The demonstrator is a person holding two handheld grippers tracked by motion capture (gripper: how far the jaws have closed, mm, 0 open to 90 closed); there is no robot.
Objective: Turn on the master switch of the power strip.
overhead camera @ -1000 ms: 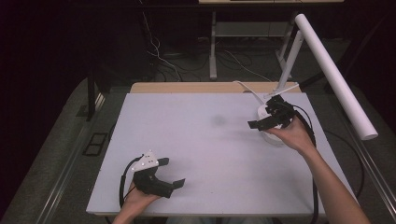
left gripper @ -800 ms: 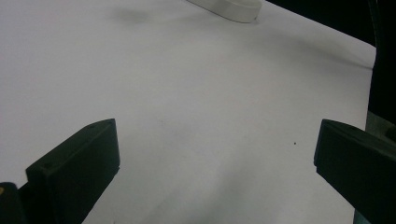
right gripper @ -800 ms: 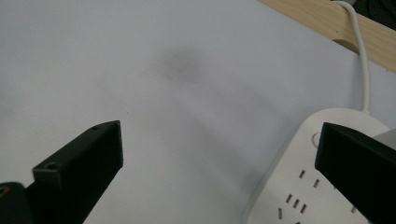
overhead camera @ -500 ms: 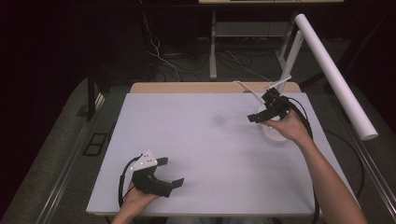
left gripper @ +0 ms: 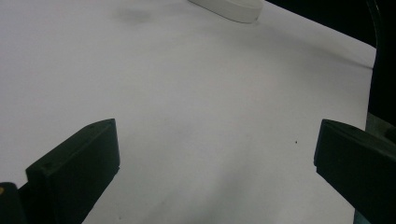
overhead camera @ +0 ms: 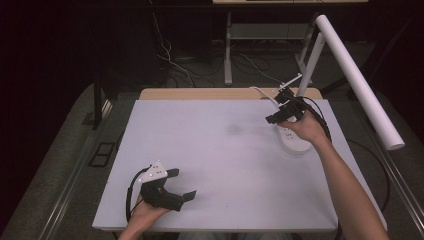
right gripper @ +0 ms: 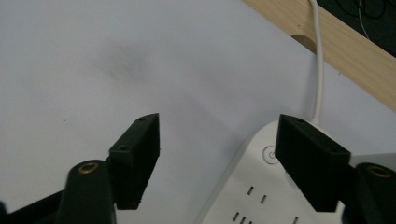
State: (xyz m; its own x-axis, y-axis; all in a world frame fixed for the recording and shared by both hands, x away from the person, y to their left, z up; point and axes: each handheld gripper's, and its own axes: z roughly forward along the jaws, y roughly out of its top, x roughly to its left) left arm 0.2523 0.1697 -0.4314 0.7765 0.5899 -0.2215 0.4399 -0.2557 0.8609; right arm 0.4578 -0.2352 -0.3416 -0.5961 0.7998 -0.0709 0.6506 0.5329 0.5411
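My right gripper (overhead camera: 276, 108) hovers open over the far end of a white power strip (overhead camera: 292, 139) at the table's right side. In the right gripper view the jaws (right gripper: 217, 137) stand wide apart, with the strip (right gripper: 261, 198) and its round button under the right jaw and nothing between them. The strip's white cable (right gripper: 319, 70) runs off over the far wooden edge (right gripper: 336, 46). Near the front left, my left gripper (overhead camera: 182, 184) rests open just above the white table (overhead camera: 215, 150). In the left gripper view the gripper (left gripper: 215, 154) is empty, with the strip (left gripper: 229, 7) far ahead.
A white lamp with a long tube head (overhead camera: 357, 80) stands at the back right, its stem beside my right gripper. A faint dark smudge (overhead camera: 233, 129) marks the table's middle. Cables lie on the dark floor behind the table.
My right gripper has moved a little toward the far edge and leftward above the power strip. The left gripper has barely shifted.
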